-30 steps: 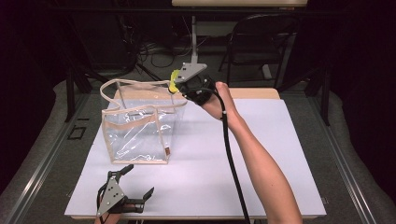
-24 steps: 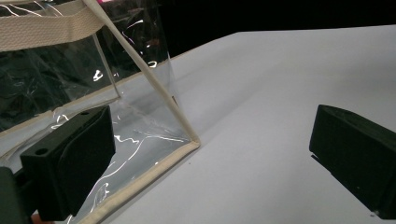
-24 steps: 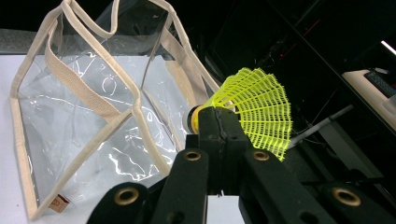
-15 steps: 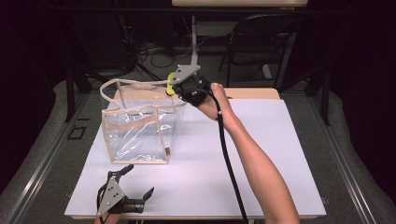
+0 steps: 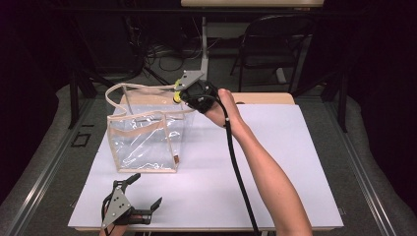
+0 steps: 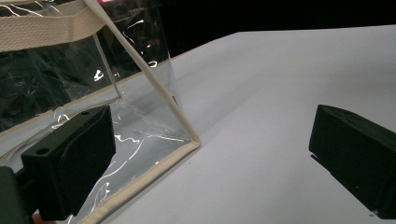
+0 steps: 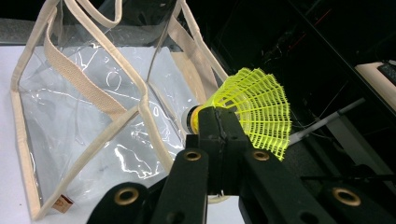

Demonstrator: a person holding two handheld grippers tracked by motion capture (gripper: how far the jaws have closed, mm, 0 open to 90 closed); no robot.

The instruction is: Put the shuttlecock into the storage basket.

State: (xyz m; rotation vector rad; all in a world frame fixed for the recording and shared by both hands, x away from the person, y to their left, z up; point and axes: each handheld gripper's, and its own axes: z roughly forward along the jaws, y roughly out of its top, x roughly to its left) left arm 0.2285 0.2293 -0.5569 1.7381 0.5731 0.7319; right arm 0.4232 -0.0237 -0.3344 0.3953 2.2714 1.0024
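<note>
Leftward, toward 9 o'clock, your right tool (image 5: 181, 94) has carried the yellow shuttlecock (image 7: 252, 109) until it hangs over the clear bag's (image 5: 145, 142) rim, clenched on its cork. Release it next, I judge. Your left tool (image 5: 135, 199) rests released at the worktop's (image 5: 275, 162) 7 o'clock.

We see a neon-yellow plastic mesh shuttlecock (image 7: 252, 112) held aloft just beside the upright clear vinyl, beige-trimmed tote bag's (image 5: 147, 137) open rim.

Glossy clear plastic bag (image 5: 142, 142) (cloth-like beige trim), yellow plastic-mesh shuttlecock (image 7: 254, 112)
</note>
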